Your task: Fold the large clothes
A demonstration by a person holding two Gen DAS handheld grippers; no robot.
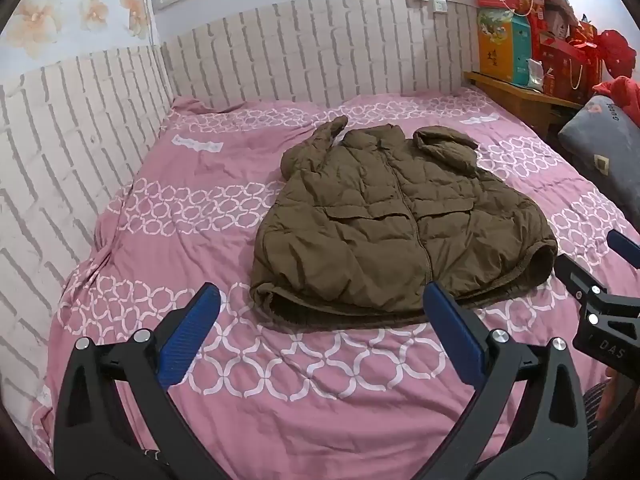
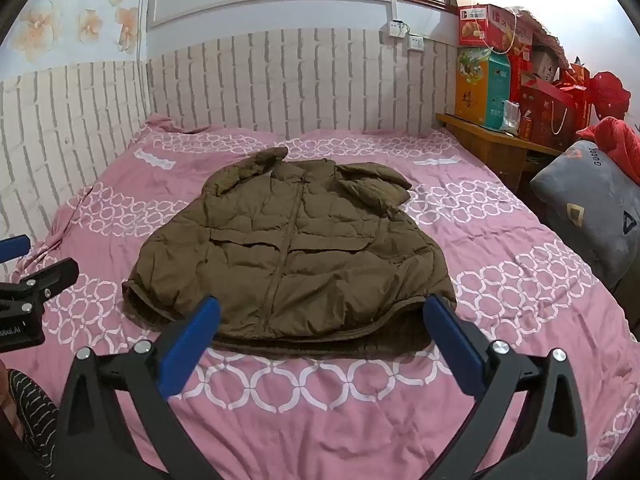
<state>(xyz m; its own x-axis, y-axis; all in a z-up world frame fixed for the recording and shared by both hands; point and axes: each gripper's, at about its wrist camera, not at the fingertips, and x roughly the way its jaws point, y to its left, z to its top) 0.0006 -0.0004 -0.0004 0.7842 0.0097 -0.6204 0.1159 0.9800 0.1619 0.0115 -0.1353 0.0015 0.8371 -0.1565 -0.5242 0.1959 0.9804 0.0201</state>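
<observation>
Jacket (image 1: 400,220), olive-brown and quilted, is lying flat and front-up on the bed (image 1: 168,216), zip closed, hem toward the cameras and collar toward the far wall. Both sleeves are lying folded in near the shoulders. Going left to right: white brick-pattern wall panels (image 1: 72,148) are running along the left side and head of the bed; the pink bedcover with white ring bands is lying wrinkled at its left edge. The left claw (image 1: 320,300) is hovering above the bedcover just short of the jacket's hem, its blue pads spread wide with nothing between them; its right-hand pad is overlapping the hem in the view, contact not confirmable. The right claw (image 2: 320,312) is hovering over the hem further right, likewise spread wide and pinching nothing. Beyond the jacket, a wooden shelf (image 2: 492,136) is carrying stacked red and orange gift boxes (image 2: 492,28). At far right a grey cushion (image 2: 592,208) is leaning at the bed's edge, a red cloth (image 2: 616,140) lying above it
</observation>
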